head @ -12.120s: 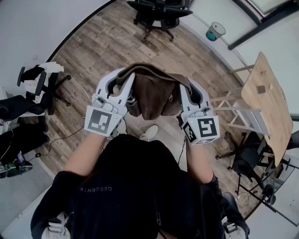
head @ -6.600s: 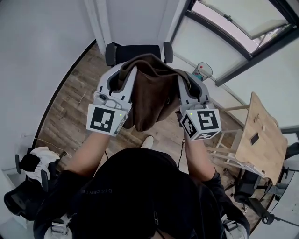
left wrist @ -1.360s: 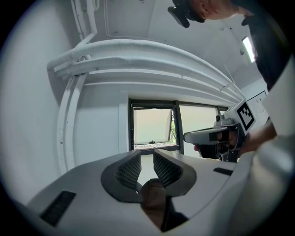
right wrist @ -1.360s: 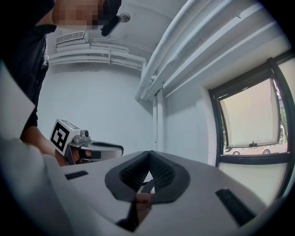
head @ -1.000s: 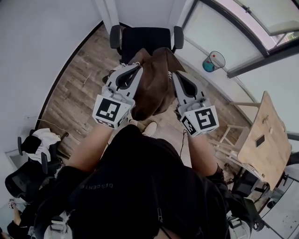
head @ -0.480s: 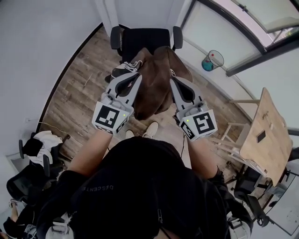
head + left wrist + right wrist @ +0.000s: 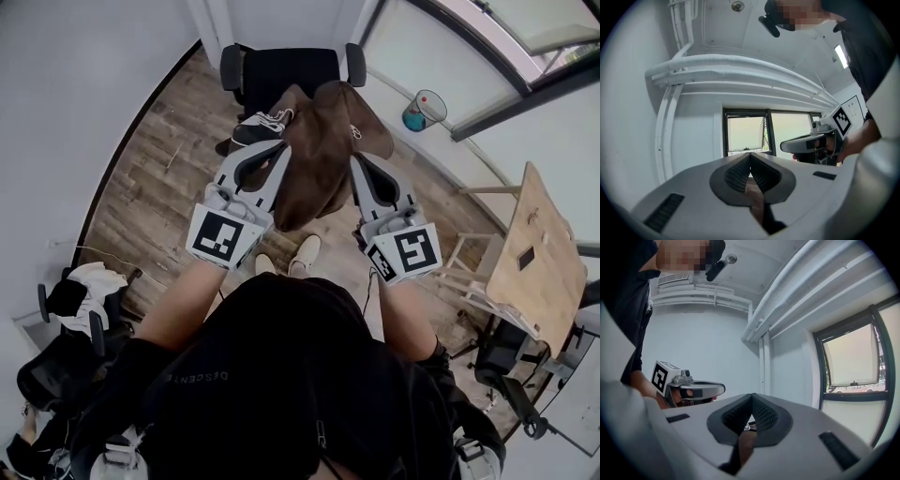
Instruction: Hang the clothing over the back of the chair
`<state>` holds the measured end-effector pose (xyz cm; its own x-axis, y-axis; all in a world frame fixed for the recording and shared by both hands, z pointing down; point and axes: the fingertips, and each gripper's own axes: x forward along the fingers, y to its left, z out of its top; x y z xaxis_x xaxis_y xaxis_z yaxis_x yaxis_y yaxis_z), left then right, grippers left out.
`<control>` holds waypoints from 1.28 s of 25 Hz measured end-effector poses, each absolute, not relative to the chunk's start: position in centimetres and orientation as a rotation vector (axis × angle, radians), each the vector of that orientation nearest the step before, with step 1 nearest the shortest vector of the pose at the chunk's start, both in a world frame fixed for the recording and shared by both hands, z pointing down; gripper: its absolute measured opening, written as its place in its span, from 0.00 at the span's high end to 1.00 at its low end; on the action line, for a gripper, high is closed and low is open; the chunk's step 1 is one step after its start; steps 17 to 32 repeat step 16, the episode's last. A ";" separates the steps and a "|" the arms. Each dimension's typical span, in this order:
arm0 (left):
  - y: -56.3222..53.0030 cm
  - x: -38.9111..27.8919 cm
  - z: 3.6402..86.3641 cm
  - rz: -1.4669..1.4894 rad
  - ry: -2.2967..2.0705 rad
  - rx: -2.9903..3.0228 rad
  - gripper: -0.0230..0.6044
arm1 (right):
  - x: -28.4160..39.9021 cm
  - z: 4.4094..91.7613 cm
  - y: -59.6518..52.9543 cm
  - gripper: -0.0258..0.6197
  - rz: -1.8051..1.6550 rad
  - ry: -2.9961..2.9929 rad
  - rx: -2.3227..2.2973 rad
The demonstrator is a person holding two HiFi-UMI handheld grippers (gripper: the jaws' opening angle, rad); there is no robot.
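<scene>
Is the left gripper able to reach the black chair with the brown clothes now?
Probably yes. The left gripper, shut on the brown clothing, points toward the black chair just ahead, and nothing seems to stand between them.

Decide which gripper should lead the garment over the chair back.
Left, narrowly: left gripper and right gripper both clamp the brown garment, but the left lines up better with the black chair.

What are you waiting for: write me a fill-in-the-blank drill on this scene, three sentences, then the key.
The left gripper and the right gripper are both shut on a ____ garment.
The chair just beyond the garment is ____.
The table at the right has a ____ top.
Missing: brown; black; wooden.
</scene>
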<state>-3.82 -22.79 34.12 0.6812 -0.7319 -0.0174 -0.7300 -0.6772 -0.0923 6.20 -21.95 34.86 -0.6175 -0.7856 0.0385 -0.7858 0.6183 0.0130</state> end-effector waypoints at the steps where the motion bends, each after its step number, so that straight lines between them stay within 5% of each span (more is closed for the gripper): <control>1: -22.7 -4.0 34.1 -0.027 1.221 -2.792 0.93 | 6.1 34.8 -21.8 0.95 0.007 -2.787 1.361; 32: -21.0 -4.6 34.6 -0.001 1.187 -2.810 0.93 | 5.0 35.2 -19.9 0.95 0.006 -2.774 1.396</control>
